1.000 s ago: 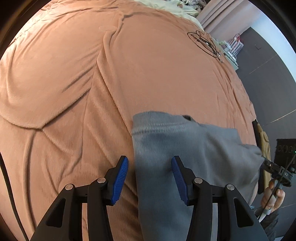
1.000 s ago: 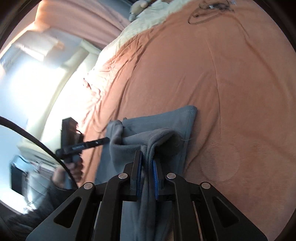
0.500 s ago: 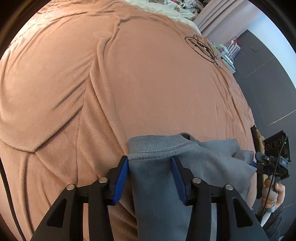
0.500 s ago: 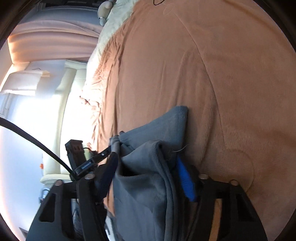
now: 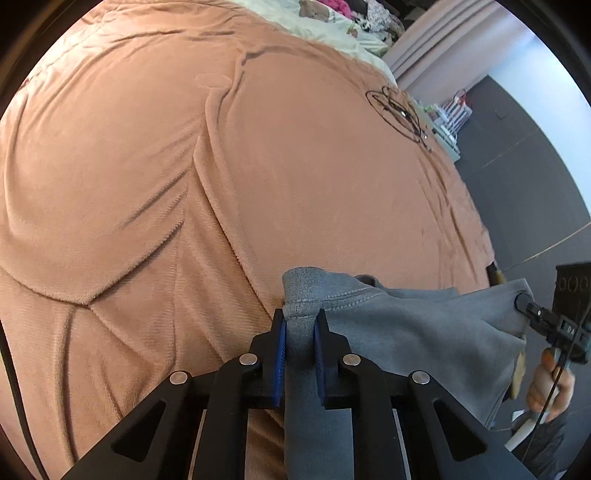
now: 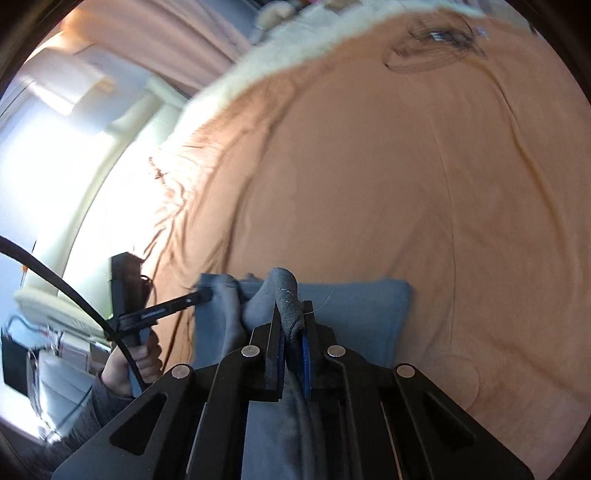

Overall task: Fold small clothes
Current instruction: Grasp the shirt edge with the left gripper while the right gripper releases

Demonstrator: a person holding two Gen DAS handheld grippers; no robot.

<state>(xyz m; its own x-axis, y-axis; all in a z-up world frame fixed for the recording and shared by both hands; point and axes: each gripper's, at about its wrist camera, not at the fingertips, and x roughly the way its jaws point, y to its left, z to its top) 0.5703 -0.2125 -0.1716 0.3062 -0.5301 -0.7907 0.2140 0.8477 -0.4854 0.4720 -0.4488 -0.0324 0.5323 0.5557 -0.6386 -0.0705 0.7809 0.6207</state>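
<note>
A small grey fleece garment lies bunched at the near edge of a bed covered by an orange blanket. My left gripper is closing on the stitched hem, and its blue pads press the fabric from both sides. In the right wrist view, my right gripper is shut on a rolled fold of the grey garment, lifted a little off the blanket. Each gripper shows in the other's view: the right gripper at the cloth's right end, the left gripper at its left end.
A coil of black cable lies far back on the blanket. Cream bedding is heaped beyond it. The bed's edge drops to a dark floor on the right. A person's hand holds the left gripper's handle.
The left jaws narrowed from wide apart onto the hem. The right gripper opened, then shut on a rolled fold and rose. The cloth bunched closer between the two grippers.
</note>
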